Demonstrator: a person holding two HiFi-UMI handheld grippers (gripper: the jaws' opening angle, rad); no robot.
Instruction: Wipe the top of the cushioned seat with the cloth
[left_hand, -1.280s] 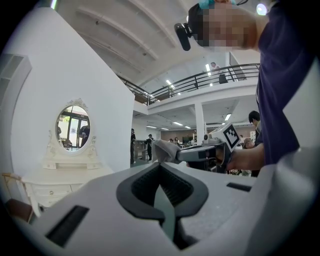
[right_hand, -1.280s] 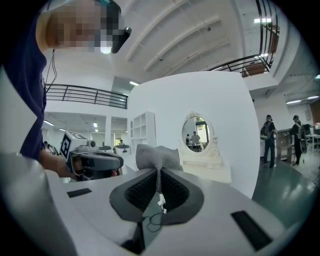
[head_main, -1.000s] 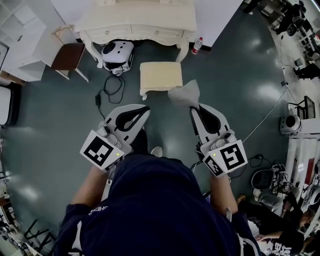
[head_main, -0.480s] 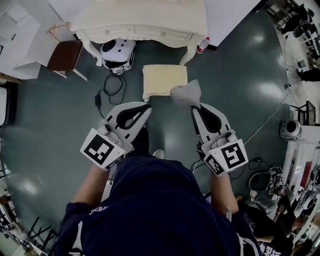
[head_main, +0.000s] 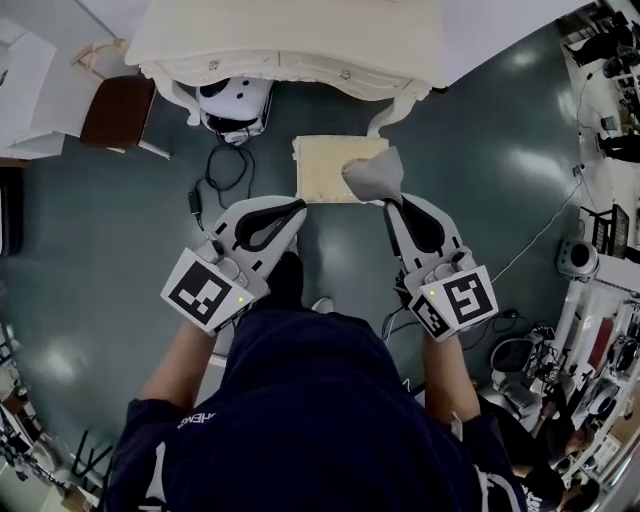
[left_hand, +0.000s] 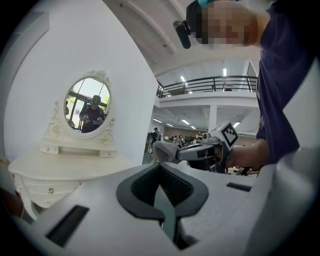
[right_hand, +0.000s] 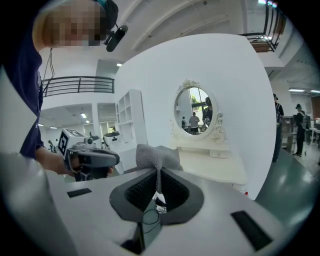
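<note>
The seat (head_main: 325, 168), a pale cushioned stool, stands on the floor (head_main: 120, 230) straight ahead of the person, just in front of the dresser (head_main: 290, 45), with its longer side running left to right in the head view. The cloth (head_main: 375, 175), a bunched grey rag, shows over the seat's right near corner; from above I cannot tell whether it touches the cushion or hangs above it. The right gripper (head_main: 395, 203) has its jaws pressed together on the cloth, pinching a fold with the rest puffed out past the tips, as the right gripper view makes plain. It is the nearer of the two to the seat, and the bare cushion lies to its left and ahead, so a wipe would likely run leftward along the long side. The left gripper (head_main: 290, 210) has its jaws together with nothing between them, pointing at the seat's near left corner but apart from it. The floor is dark, glossy grey-green. A cable (head_main: 215, 180) trails beside the seat, a brown chair (head_main: 115, 110) stands well left, and the dresser carries an oval mirror (right_hand: 196, 112).
</note>
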